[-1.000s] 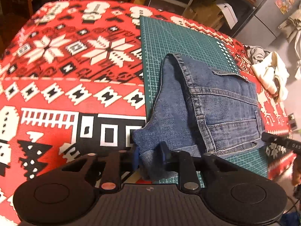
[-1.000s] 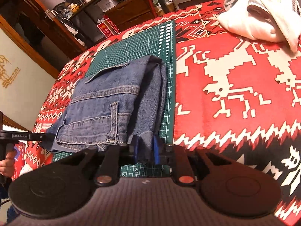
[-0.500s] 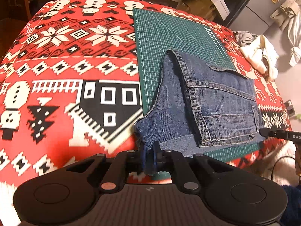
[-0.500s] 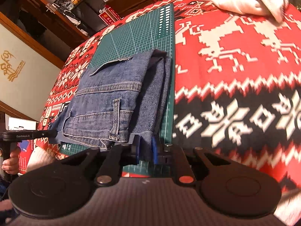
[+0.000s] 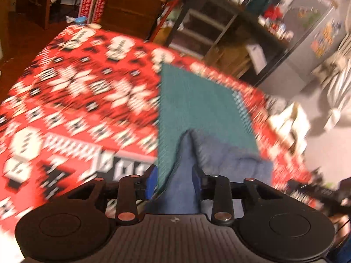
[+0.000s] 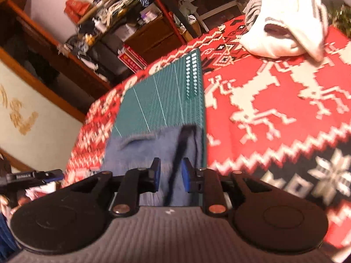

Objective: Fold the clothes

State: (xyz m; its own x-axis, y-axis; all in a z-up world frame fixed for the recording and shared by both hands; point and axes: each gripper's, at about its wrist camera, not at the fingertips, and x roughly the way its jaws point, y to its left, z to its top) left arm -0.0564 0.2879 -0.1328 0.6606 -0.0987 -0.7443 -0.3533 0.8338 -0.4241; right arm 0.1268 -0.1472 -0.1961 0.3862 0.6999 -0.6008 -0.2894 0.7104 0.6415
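Note:
Folded blue jeans (image 5: 230, 160) lie on the near part of a green cutting mat (image 5: 197, 100). The left wrist view is badly blurred. My left gripper (image 5: 174, 180) stands open at the jeans' near left edge, with denim lying loose between its blue pads. In the right wrist view the jeans (image 6: 136, 153) lie on the mat (image 6: 166, 100), their folded edge along its right side. My right gripper (image 6: 170, 175) is open over that edge, its pads apart on either side of a dark fold line.
A red, white and black patterned blanket (image 6: 274, 114) covers the table. A pile of white and grey clothes (image 6: 285, 32) sits at its far right corner. Shelves, drawers and a fridge (image 5: 318, 43) stand beyond the table.
Both grippers were shut on the jeans' near hem and have opened, letting it go. Both cameras now tilt upward, showing more of the room, and the left view is blurred by motion.

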